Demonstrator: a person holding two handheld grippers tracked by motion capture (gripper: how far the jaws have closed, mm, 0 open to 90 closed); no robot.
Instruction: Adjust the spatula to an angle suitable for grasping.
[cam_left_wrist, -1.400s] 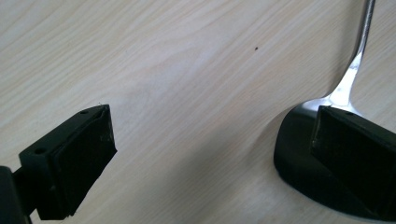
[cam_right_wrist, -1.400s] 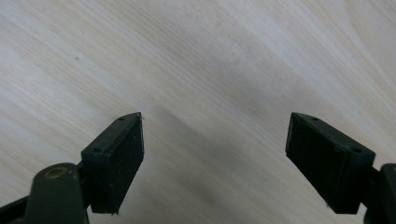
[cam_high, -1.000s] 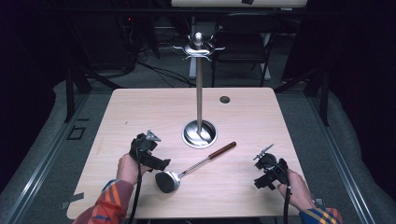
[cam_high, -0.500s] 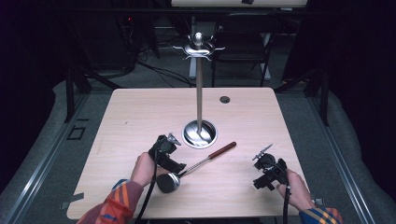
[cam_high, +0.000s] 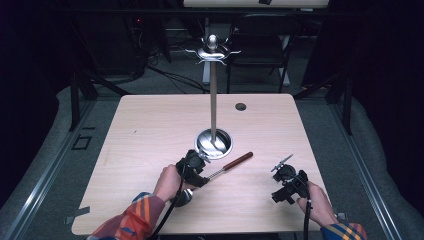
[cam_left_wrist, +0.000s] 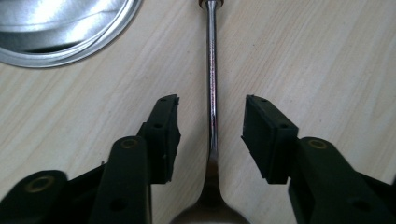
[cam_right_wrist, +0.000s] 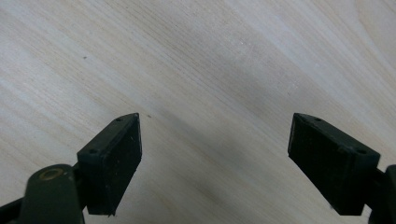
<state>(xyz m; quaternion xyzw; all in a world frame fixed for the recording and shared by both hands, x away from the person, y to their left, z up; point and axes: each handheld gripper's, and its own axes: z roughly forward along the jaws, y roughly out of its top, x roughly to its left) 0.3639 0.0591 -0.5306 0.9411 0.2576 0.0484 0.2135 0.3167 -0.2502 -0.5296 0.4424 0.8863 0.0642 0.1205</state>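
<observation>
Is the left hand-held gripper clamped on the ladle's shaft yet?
Not yet. The left hand-held gripper has just been closing, but its pads stand apart from the ladle's shaft running between them.

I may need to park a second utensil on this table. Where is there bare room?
Free: the wide left stretch of the table, and the far right corner past the small round hole. Crowded: the near middle, where the left gripper straddles the ladle beside the stand's base, with the right gripper near right.

Bright, even light on the table (cam_high: 150, 130), dark surroundings, and soft, slightly blurred gripper views.
</observation>
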